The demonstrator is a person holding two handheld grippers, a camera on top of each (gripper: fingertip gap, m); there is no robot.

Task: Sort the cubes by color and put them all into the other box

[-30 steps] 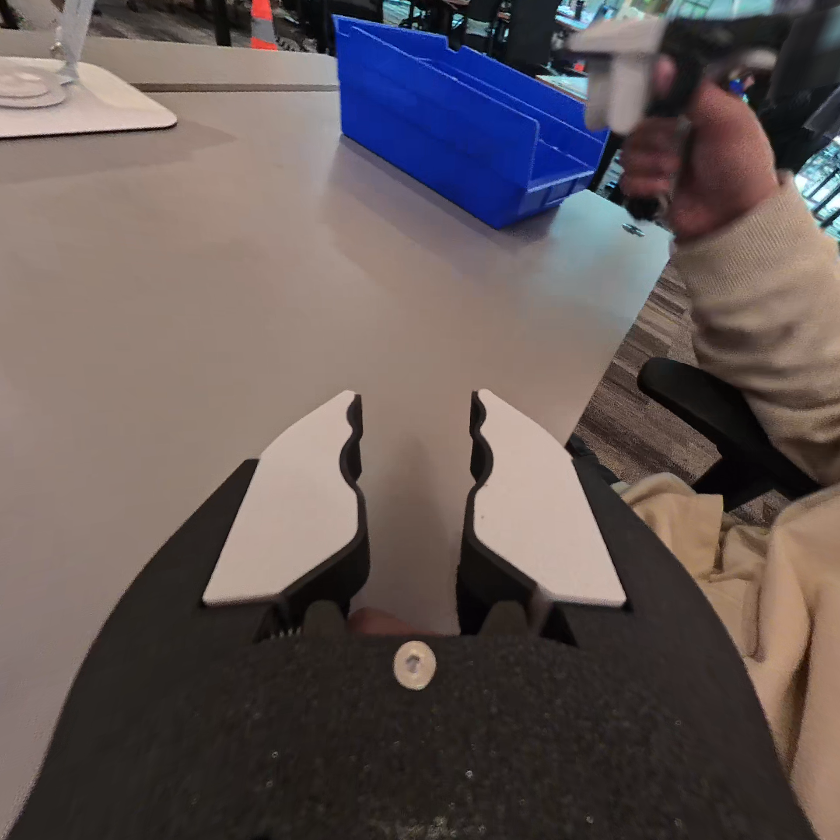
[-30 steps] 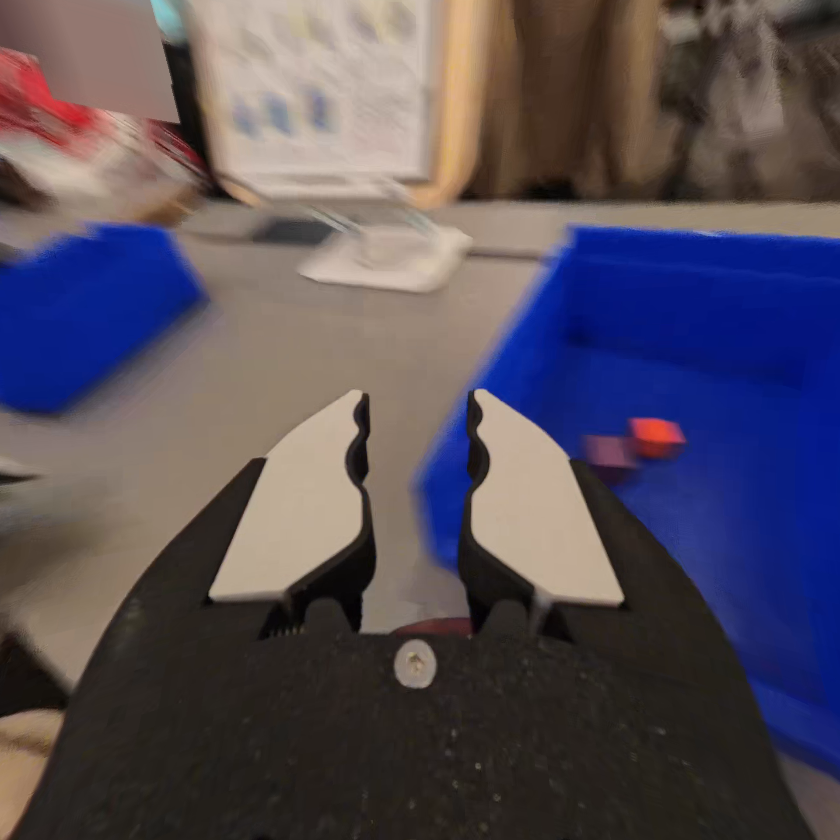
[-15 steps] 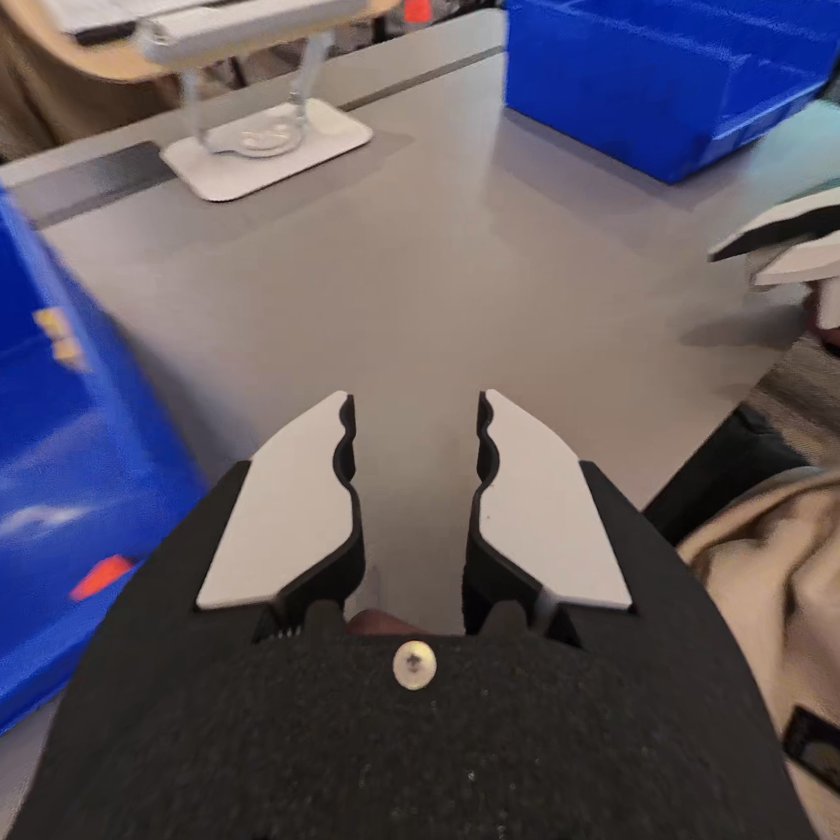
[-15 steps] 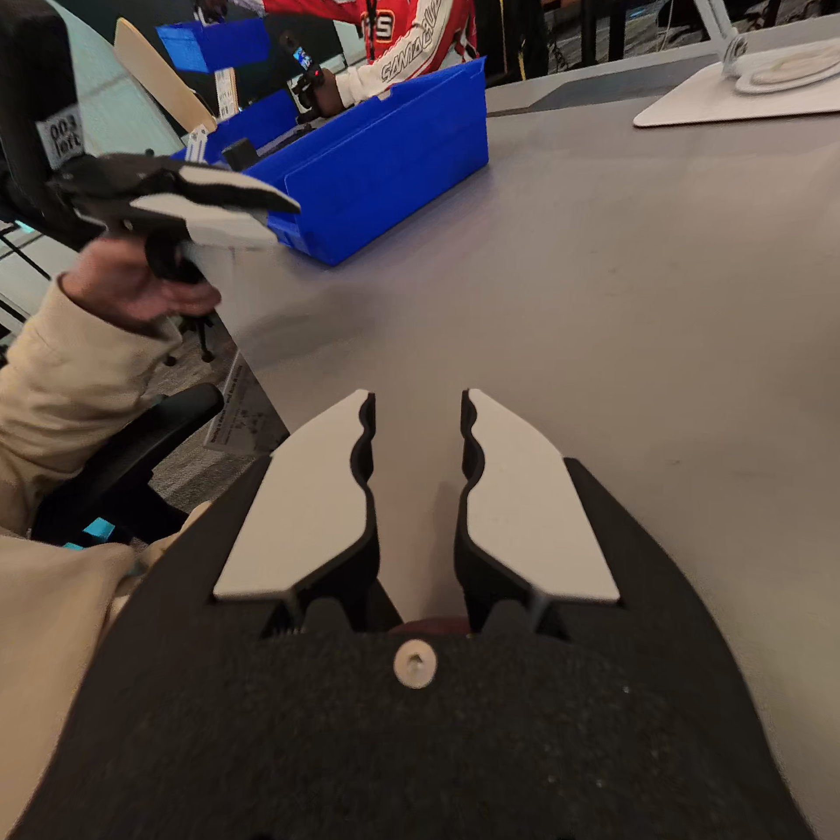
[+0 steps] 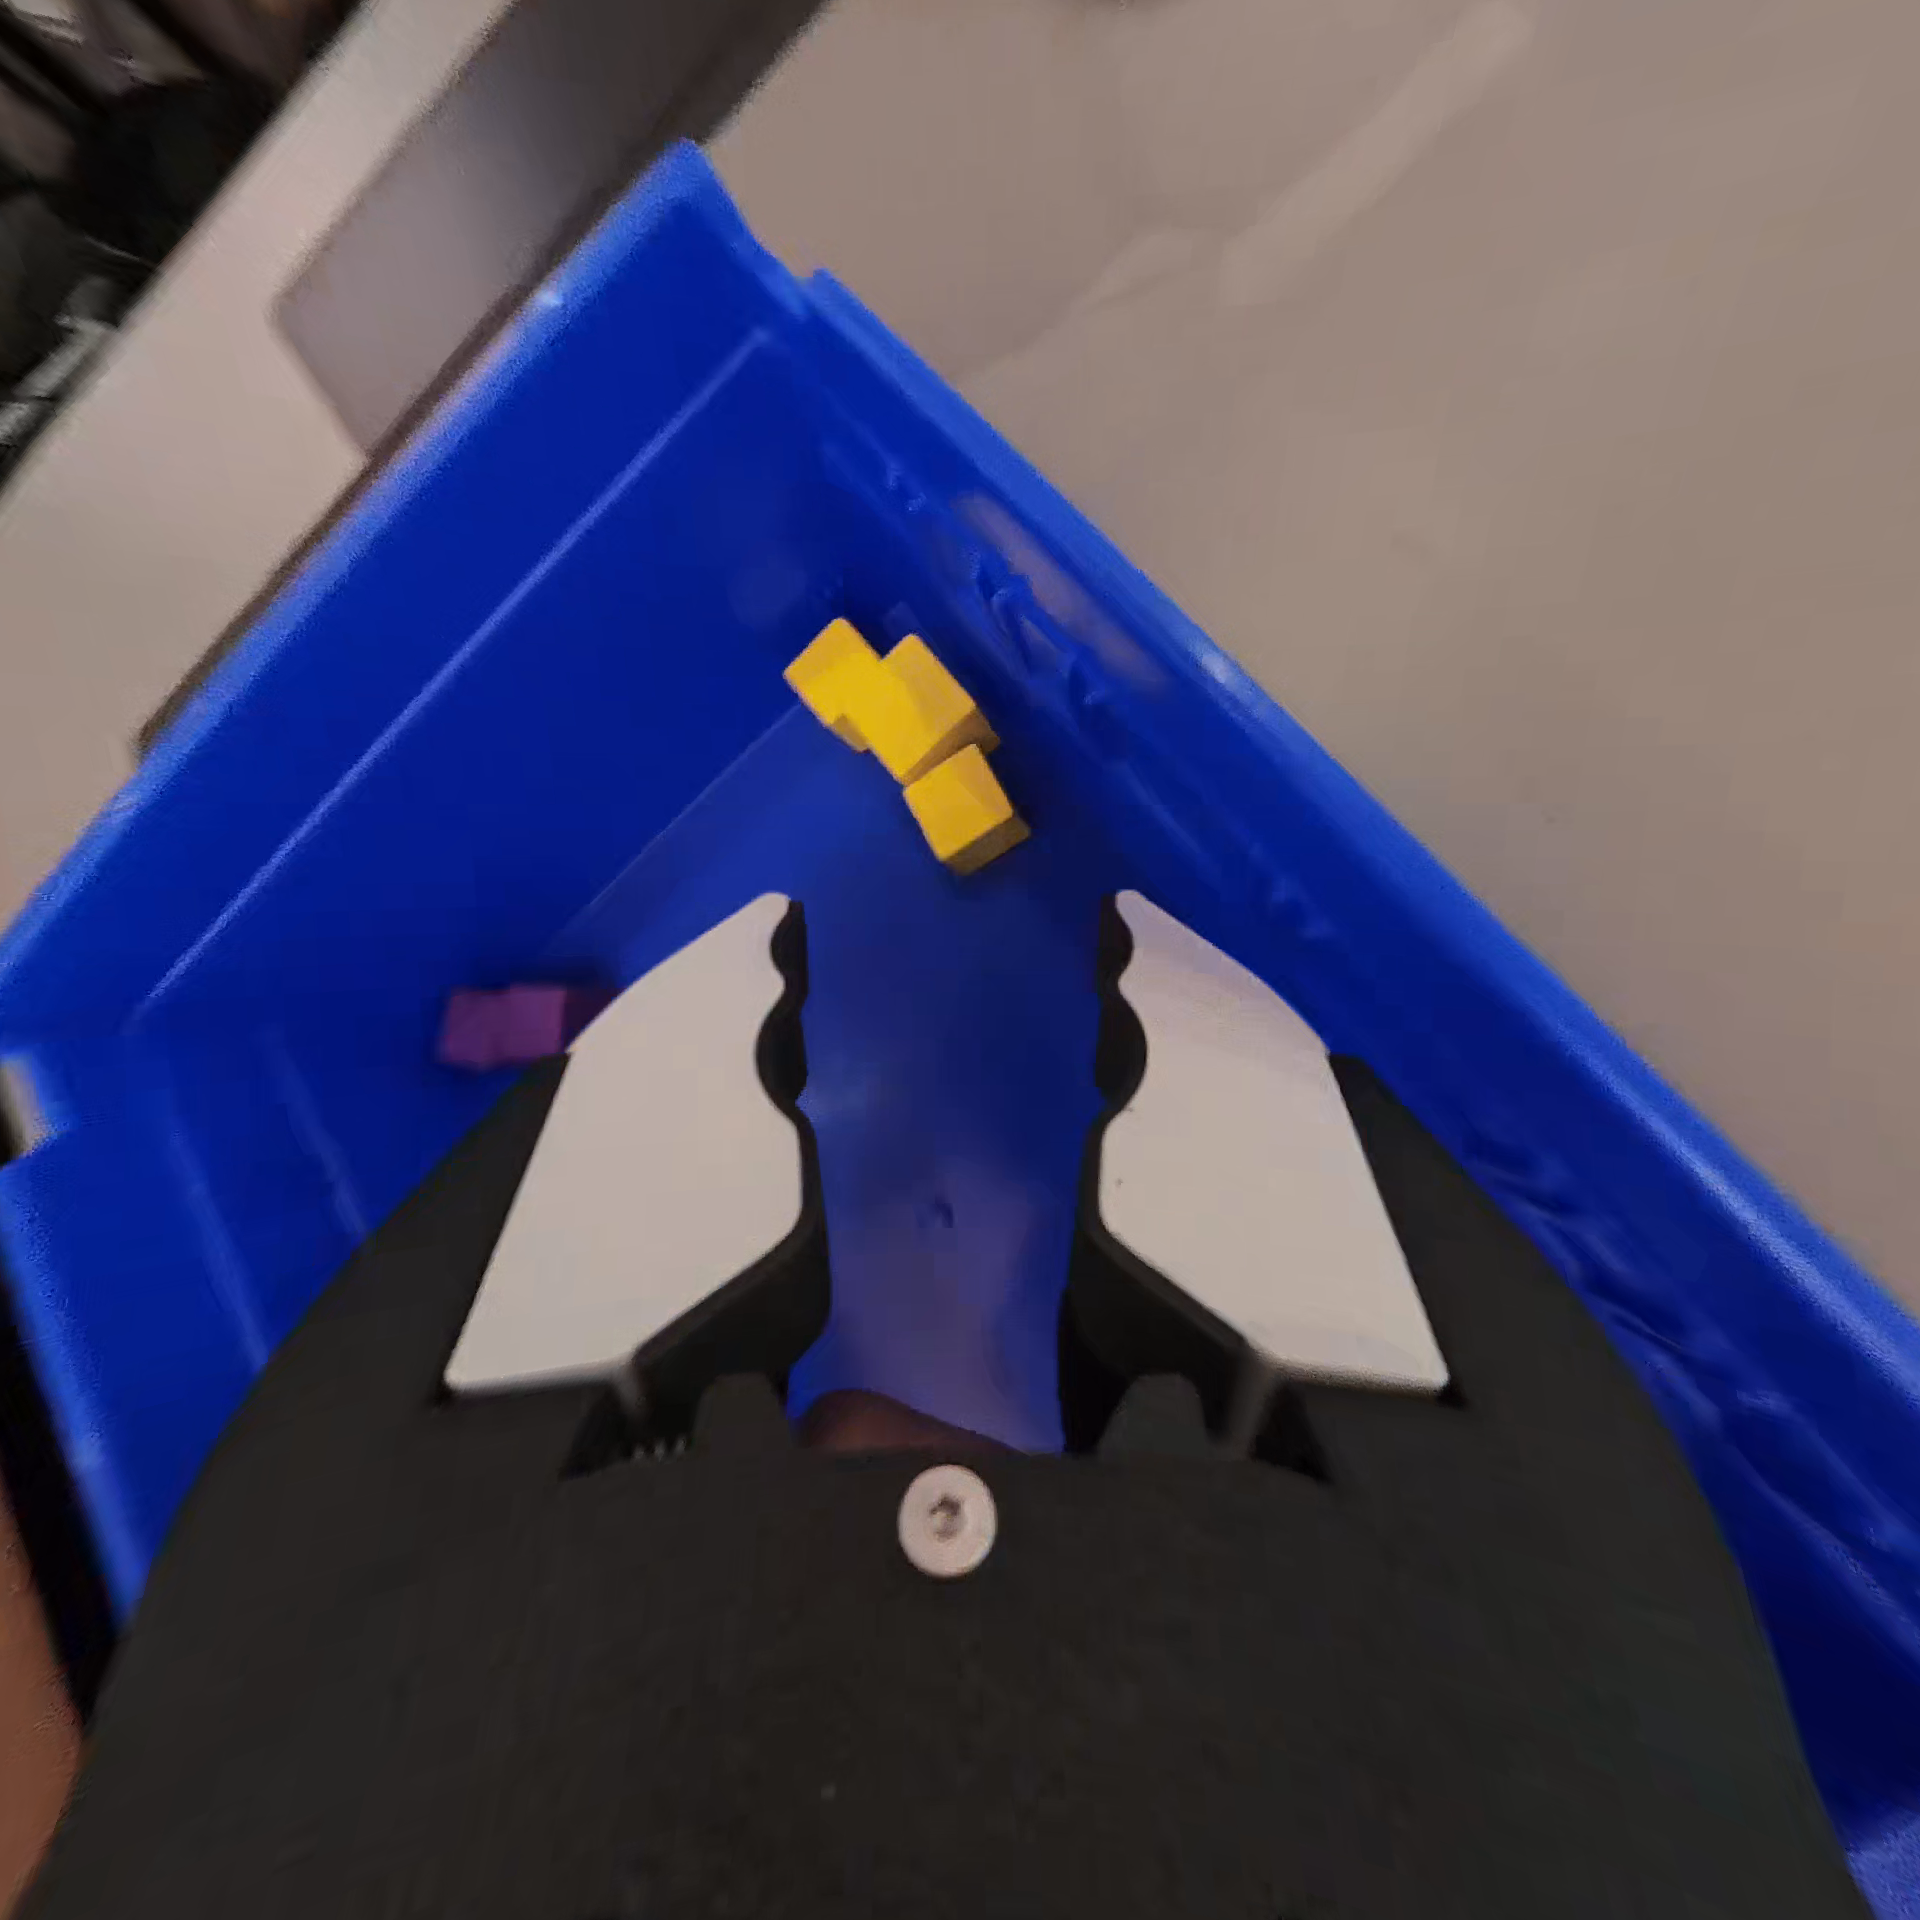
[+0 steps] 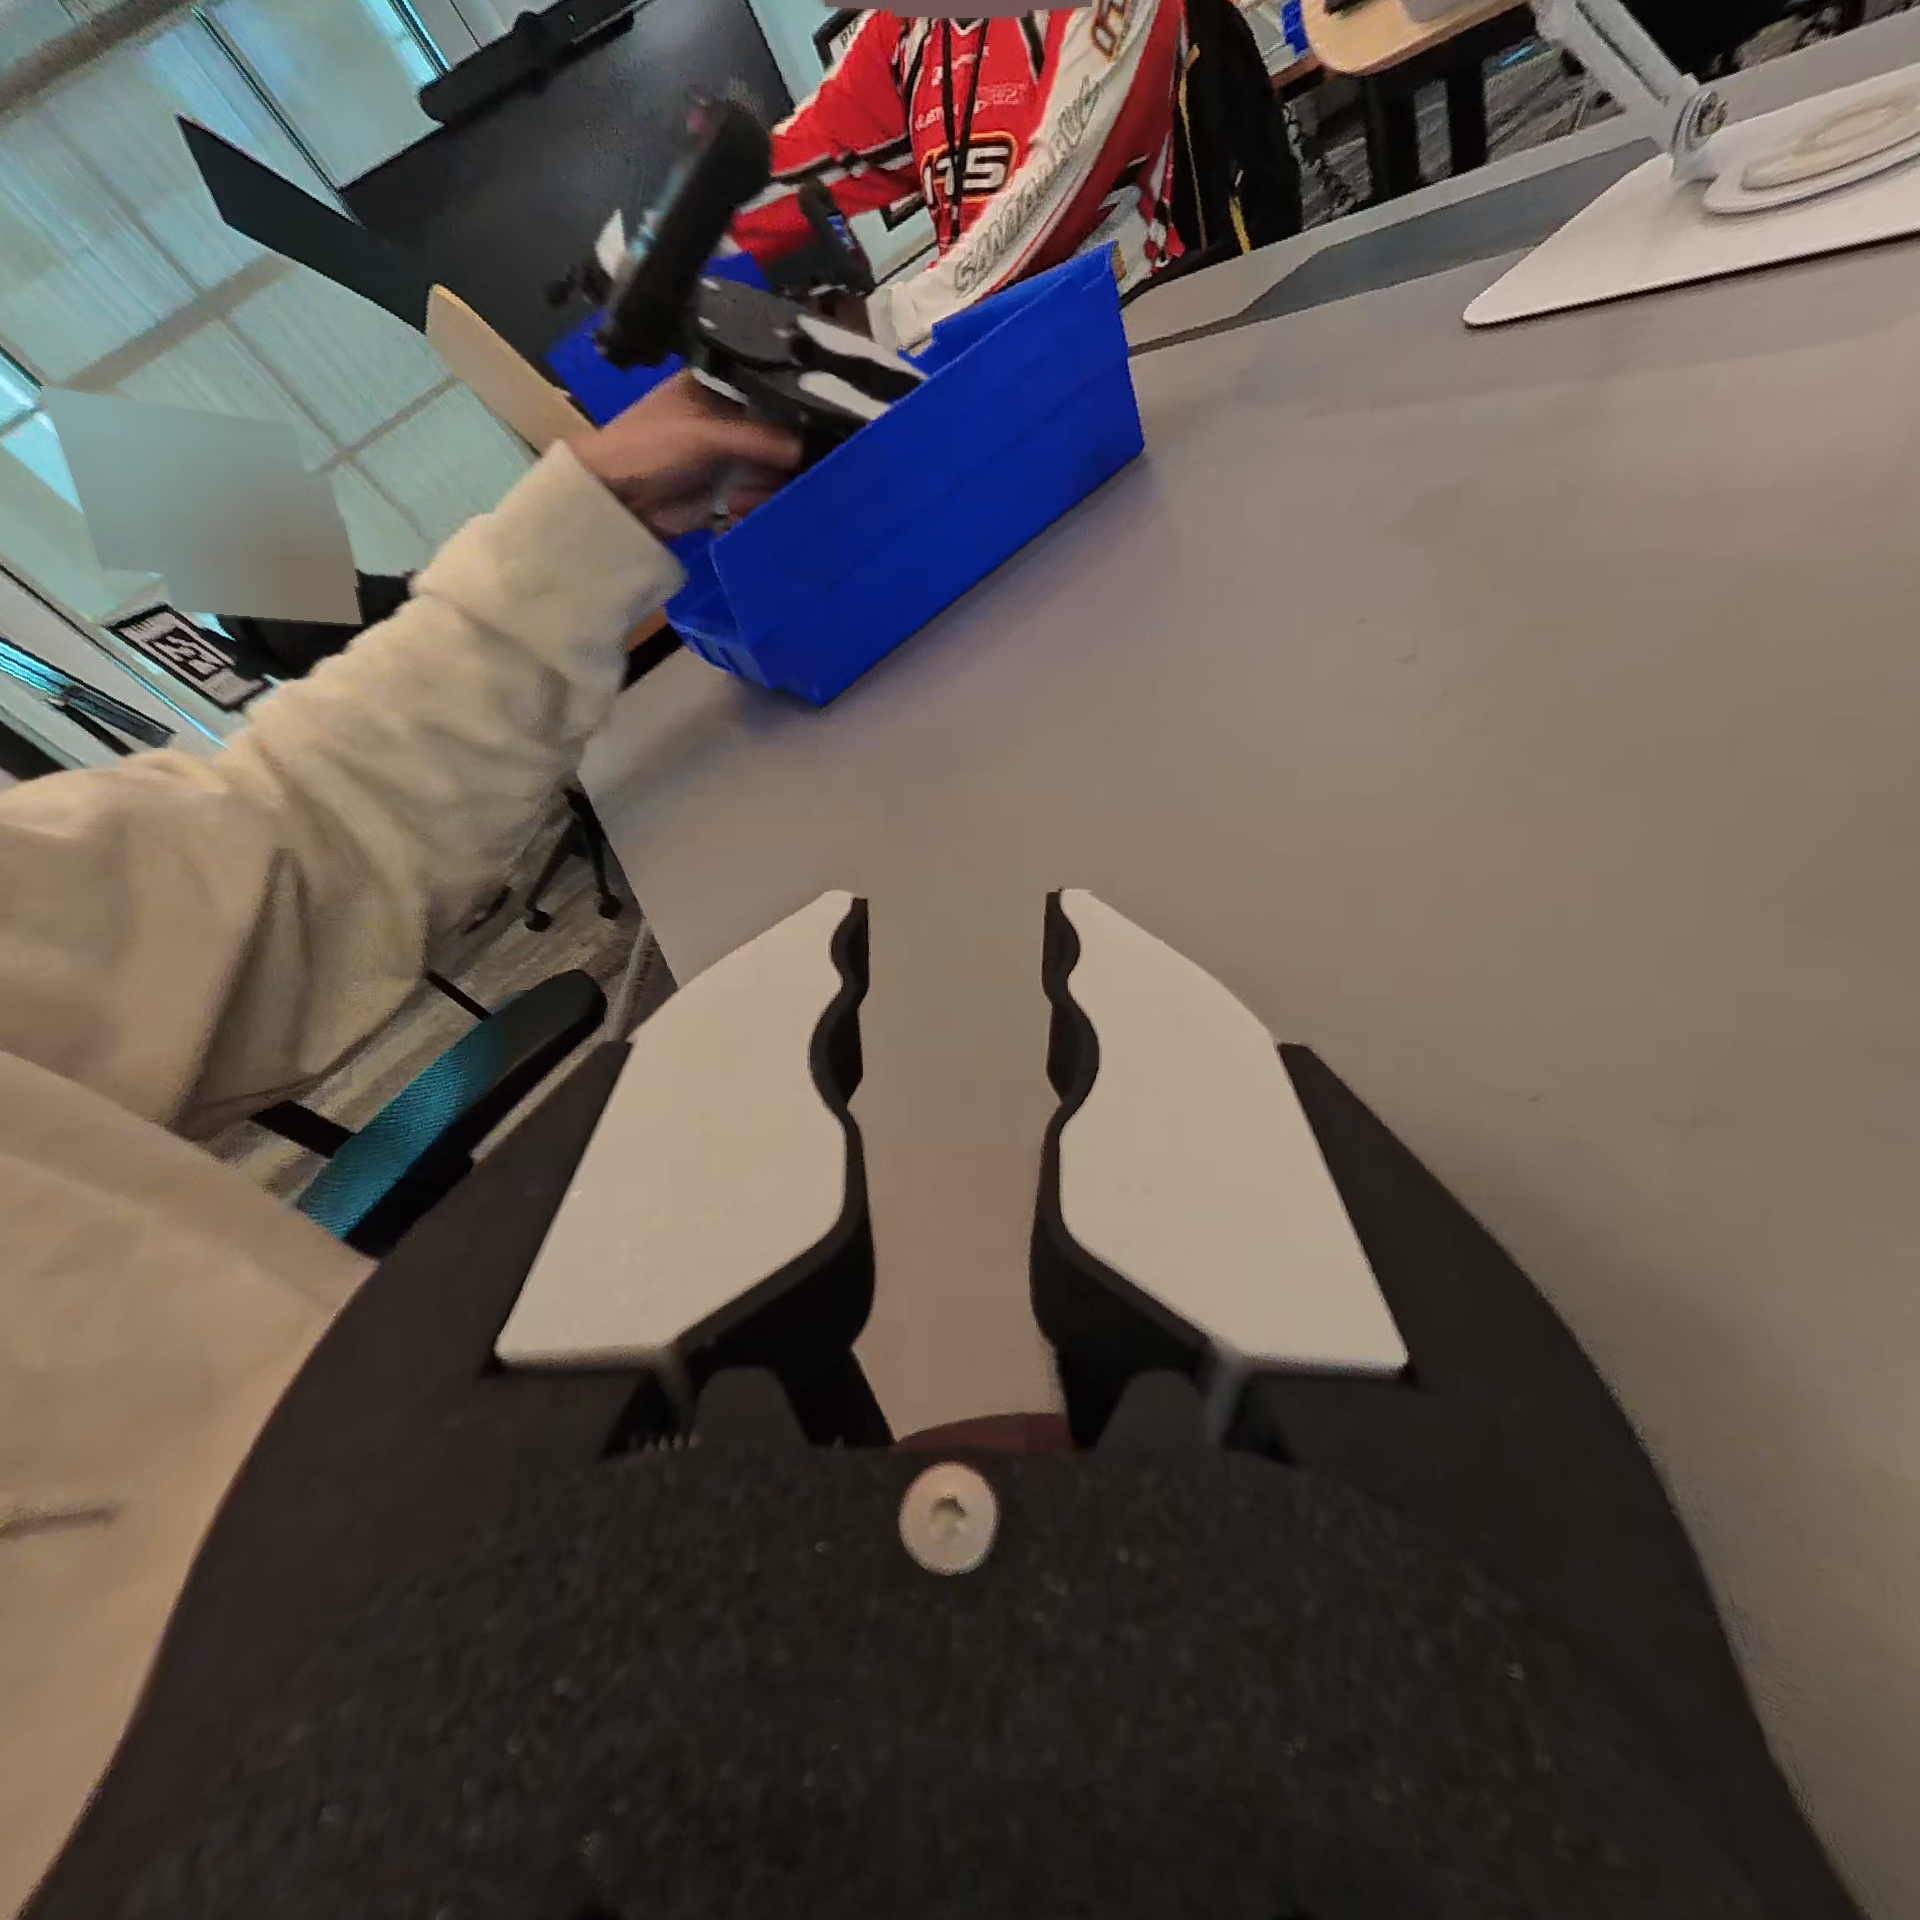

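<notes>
Our left hand-held gripper (image 5: 951, 935) hangs apart inside the blue box (image 5: 1403, 935), yellow cubes (image 5: 914, 727) just ahead; our right hand-held gripper (image 6: 956, 925) waits apart over the counter (image 6: 1455, 727).

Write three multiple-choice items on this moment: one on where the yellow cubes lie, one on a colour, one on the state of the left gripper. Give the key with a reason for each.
1. Where do the yellow cubes lie?
A. On the grey table
B. Inside the blue bin, against its wall
C. Between the gripper's fingers

2. What colour are the cubes beside the left gripper's left finger?
A. Purple
B. Green
C. White

3. What is the left gripper doing?
A. Shut on a yellow cube
B. Shut on nothing
C. Open and empty over the bin floor

Key: 1 B, they cluster on the floor of the blue bin by its far wall. 2 A, the purple cubes show there. 3 C, a clear gap between the fingers shows only blue floor.
</notes>
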